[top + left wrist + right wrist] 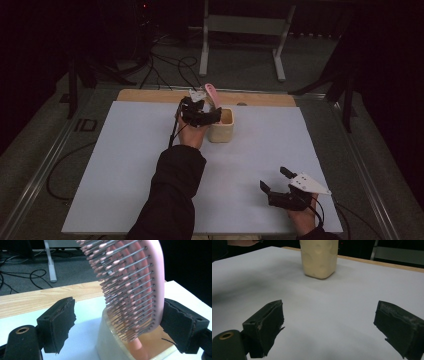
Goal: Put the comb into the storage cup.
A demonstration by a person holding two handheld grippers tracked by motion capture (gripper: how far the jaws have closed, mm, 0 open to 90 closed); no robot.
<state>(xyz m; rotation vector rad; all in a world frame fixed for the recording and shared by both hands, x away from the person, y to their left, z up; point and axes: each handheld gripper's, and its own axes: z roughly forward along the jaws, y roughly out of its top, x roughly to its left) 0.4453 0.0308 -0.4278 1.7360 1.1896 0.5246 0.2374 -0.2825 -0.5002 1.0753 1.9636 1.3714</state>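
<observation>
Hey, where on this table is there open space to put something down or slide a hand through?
Free: the white sheet left of the sleeve, and the stretch between the cream holder and the right gripper. Crowded: the far middle, where the left gripper flanks the pink hairbrush standing in the holder.

A dim room: grey carpet floor (240, 65), black cables (165, 62), a white metal stand (245, 25).

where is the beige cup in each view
high view: the beige cup stands at mid-table, just right of the left hand-held gripper.
left gripper view: bottom centre, its rim under the pink hairbrush that stands in it.
right gripper view: top centre, its wall on the white sheet.
shared landmark: the wooden table edge behind the cup.
</observation>
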